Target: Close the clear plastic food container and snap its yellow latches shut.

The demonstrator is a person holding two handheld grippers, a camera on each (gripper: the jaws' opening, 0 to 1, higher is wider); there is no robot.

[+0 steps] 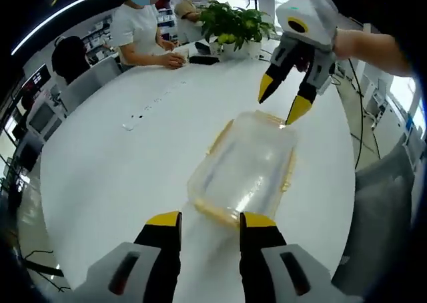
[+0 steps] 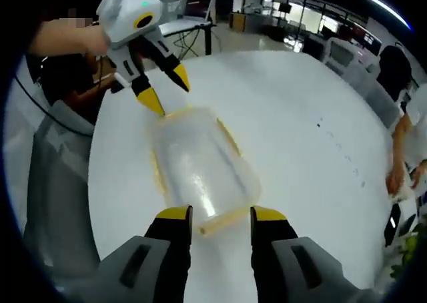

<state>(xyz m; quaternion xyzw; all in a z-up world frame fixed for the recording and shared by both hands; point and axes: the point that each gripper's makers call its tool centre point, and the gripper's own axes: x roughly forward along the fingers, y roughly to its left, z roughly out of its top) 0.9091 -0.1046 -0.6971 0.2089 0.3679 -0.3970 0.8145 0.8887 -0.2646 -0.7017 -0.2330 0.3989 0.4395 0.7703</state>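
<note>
The clear plastic container (image 1: 248, 164) lies on the white table (image 1: 120, 176) with its lid resting on top and yellow latches (image 1: 290, 173) along its edges. In the left gripper view my left gripper (image 1: 210, 221) stands open just short of the container's near end. My right gripper (image 1: 283, 101) comes in from the upper right, open, with one fingertip at the far end. In the right gripper view my right gripper (image 2: 221, 215) is open at the near end of the container (image 2: 200, 163), where a yellow latch (image 2: 223, 223) sticks out. The left gripper (image 2: 165, 93) hovers open at the far end.
A person (image 1: 140, 29) sits at the far side of the table with hands on it, beside a black device (image 1: 203, 59) and a potted plant (image 1: 237, 26). Chairs (image 1: 80, 83) ring the table. A grey sleeve (image 2: 57, 183) is at the table's edge.
</note>
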